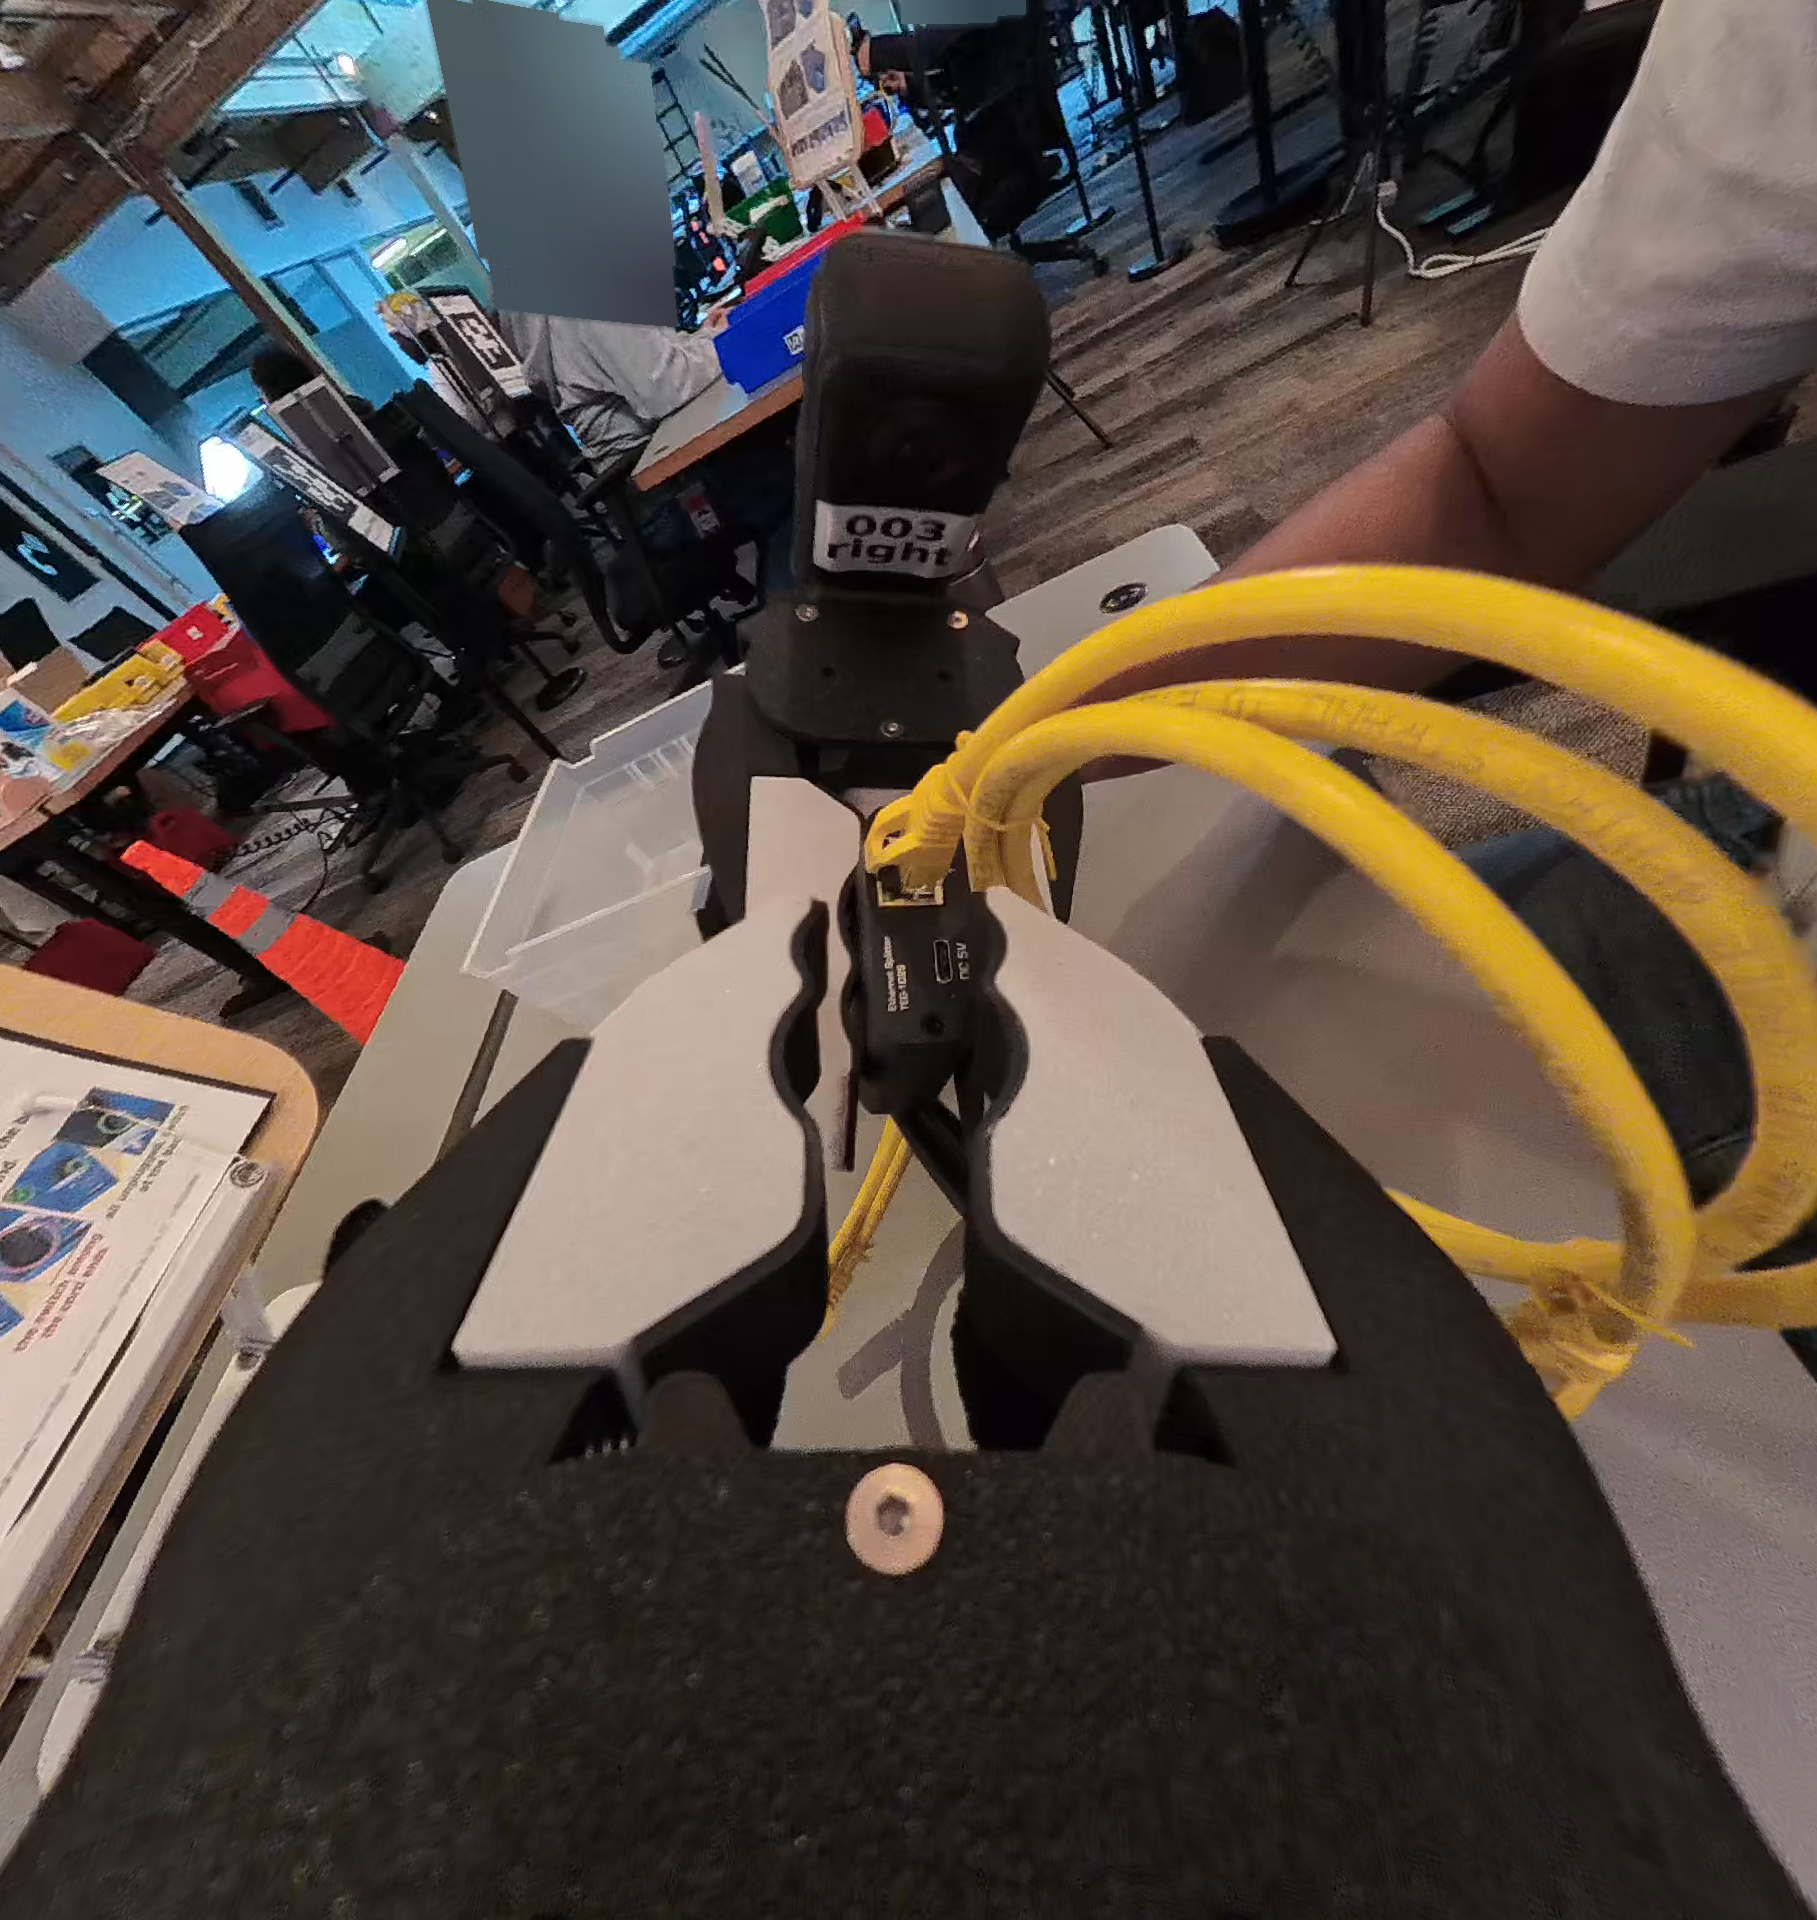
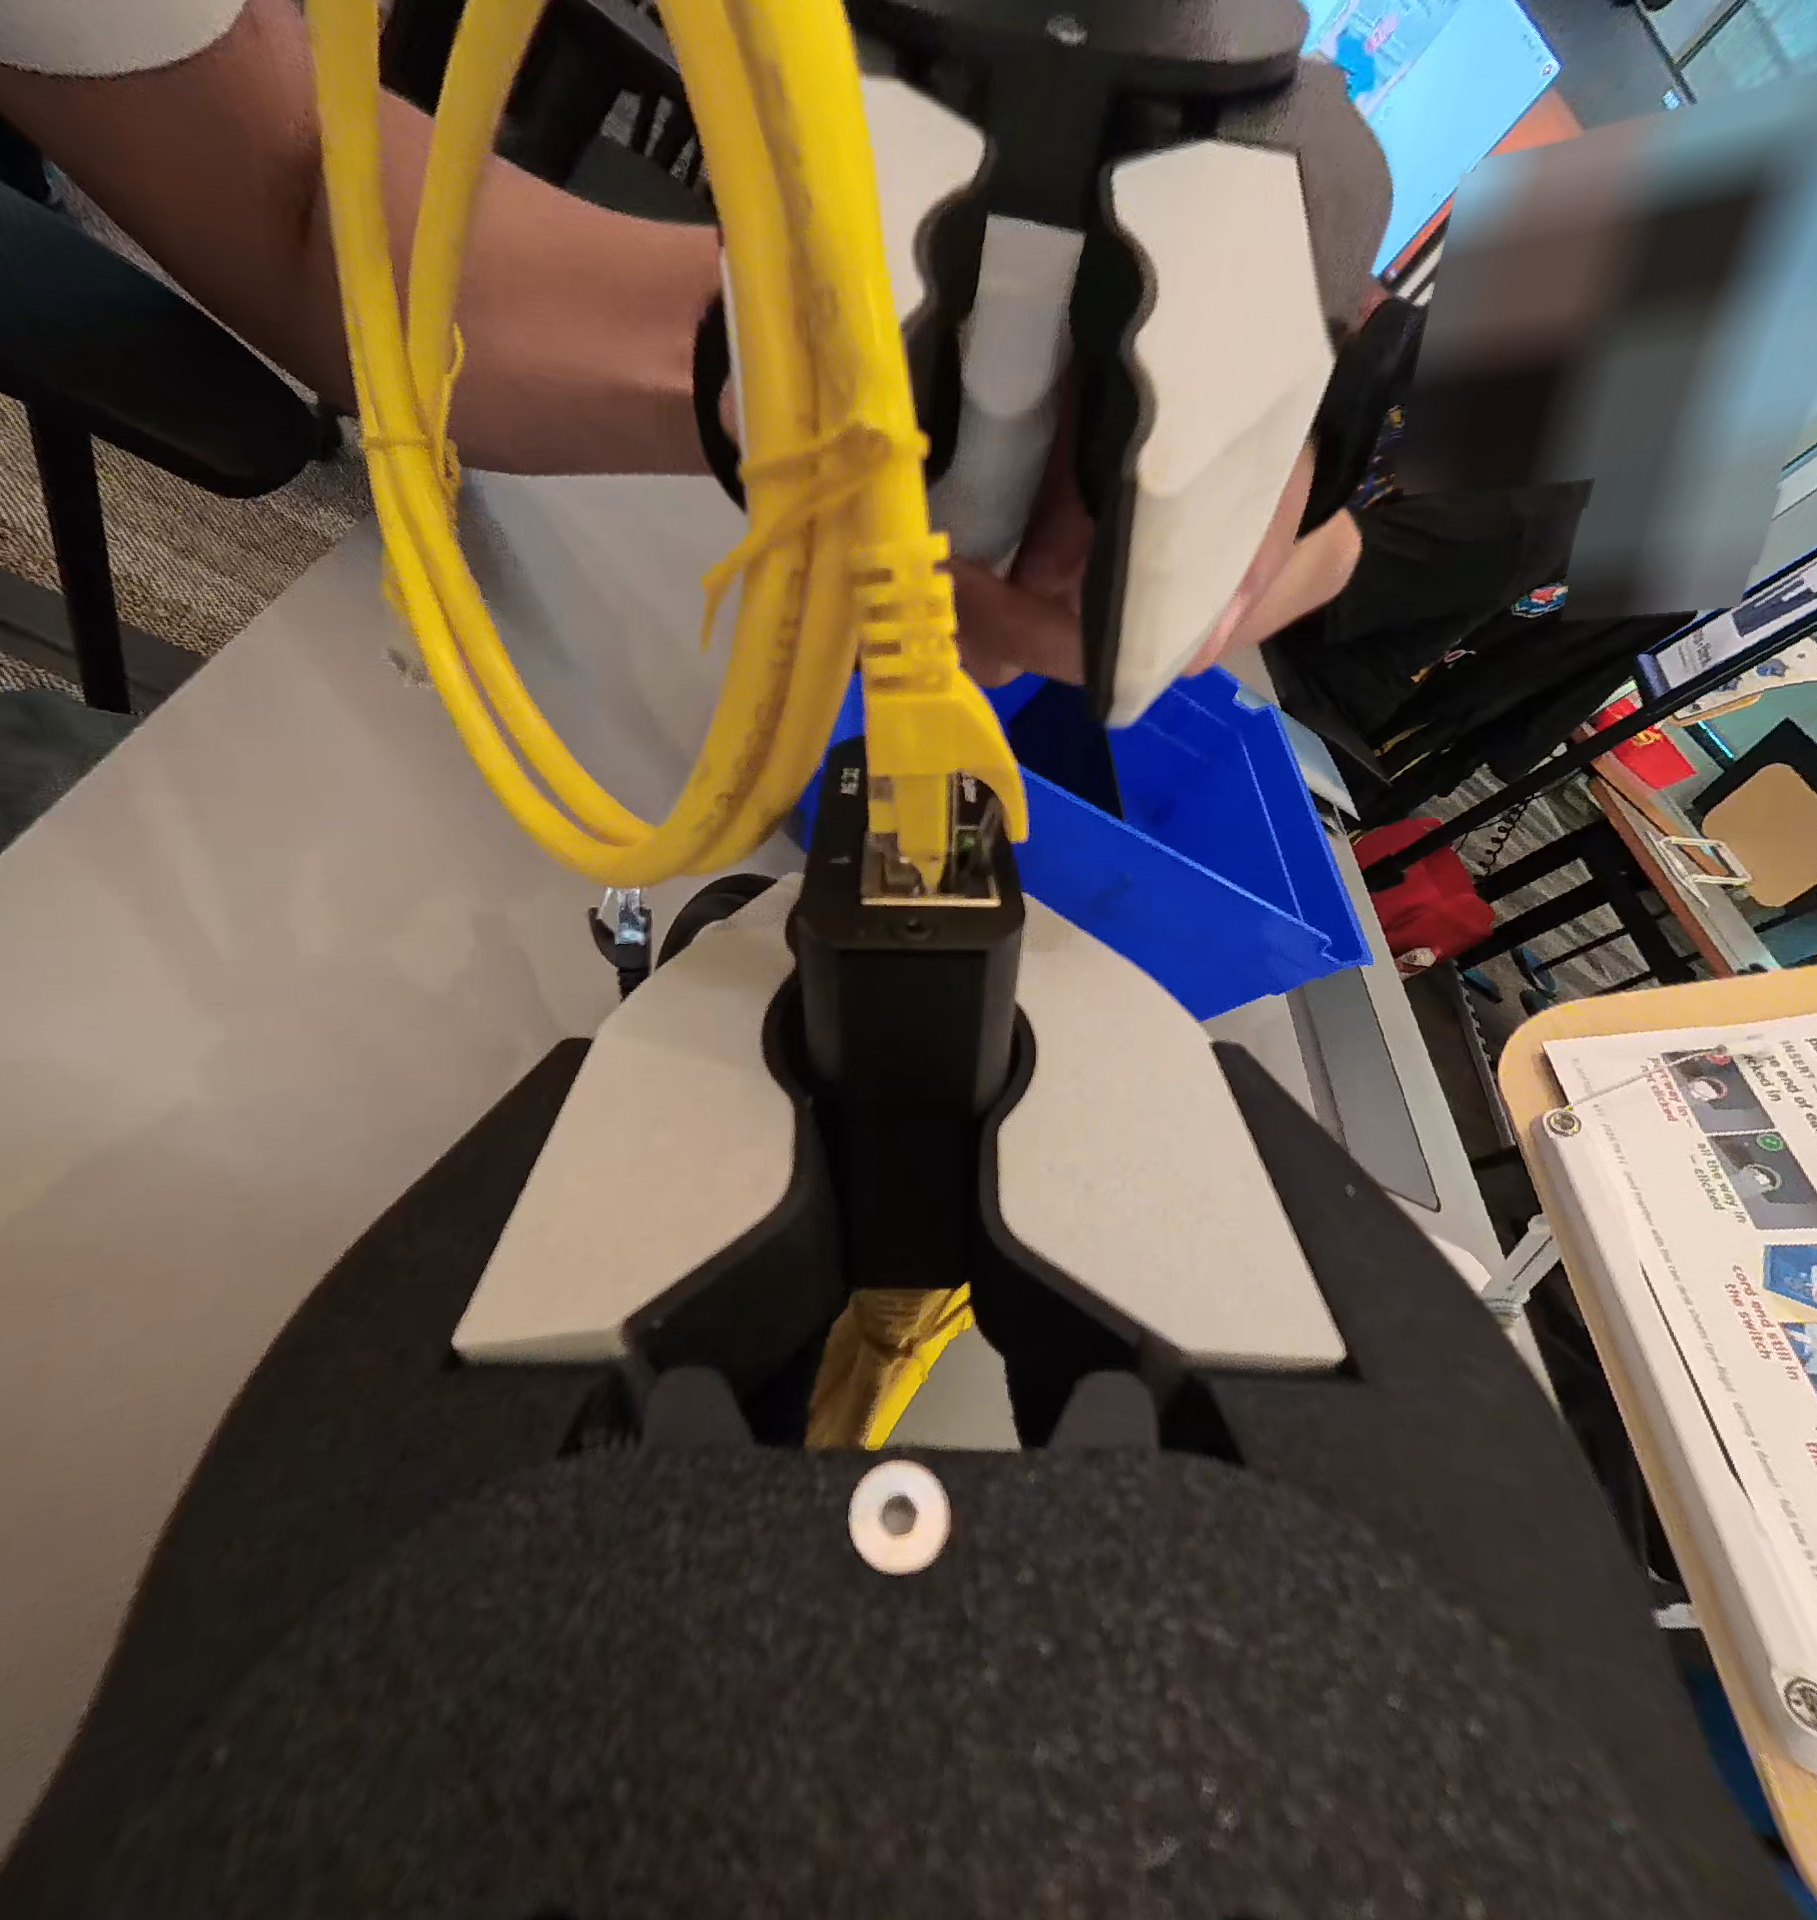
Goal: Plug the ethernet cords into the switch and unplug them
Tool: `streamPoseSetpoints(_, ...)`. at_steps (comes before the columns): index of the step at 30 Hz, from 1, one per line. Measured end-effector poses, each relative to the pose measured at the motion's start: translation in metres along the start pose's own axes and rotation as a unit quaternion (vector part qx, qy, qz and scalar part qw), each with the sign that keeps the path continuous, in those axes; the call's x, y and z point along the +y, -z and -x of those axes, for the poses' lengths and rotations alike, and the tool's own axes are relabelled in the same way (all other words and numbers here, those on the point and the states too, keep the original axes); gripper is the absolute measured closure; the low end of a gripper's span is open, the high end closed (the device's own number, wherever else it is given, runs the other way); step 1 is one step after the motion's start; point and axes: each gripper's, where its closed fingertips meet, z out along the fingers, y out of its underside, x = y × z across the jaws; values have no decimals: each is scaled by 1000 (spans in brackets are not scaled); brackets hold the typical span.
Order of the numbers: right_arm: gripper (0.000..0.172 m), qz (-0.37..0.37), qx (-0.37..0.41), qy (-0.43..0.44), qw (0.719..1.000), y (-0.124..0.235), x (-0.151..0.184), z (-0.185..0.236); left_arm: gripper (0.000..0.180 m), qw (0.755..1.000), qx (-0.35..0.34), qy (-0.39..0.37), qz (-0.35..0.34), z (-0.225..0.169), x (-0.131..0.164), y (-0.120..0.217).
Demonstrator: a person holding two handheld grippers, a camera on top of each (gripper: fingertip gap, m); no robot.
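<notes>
Two claws meet above the worktop (image 2: 208, 935): the right claw (image 2: 909, 1049) grips the black switch (image 2: 909, 997) with a yellow cord (image 2: 909, 727) seated in its top port, while the left claw (image 2: 1070, 416), jaws parted and empty, should regrip low on the plug.

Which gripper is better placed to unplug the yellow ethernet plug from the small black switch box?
Left. The left gripper is open and empty above the yellow ethernet plug; the right gripper is clamped on the black switch box, steadying it.
</notes>
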Motion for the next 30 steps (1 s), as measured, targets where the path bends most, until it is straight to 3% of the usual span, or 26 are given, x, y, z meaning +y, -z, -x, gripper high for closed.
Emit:
streamPoseSetpoints(6,146,-2,-2,0,1000,0,-3,1,157,1000,1,-22,2,-4,2,-14)
streamPoseSetpoints(16,146,-30,7,-12,999,2,-12,-3,166,990,-72,-47,-112,2,-11,-20)
streamPoseSetpoints(22,146,-2,34,7,999,4,-2,-10,167,983,-72,-73,-152,4,-7,-22)
streamPoseSetpoints(30,146,0,30,-1,1000,2,-4,-10,166,976,-83,-33,-200,6,-12,-17)
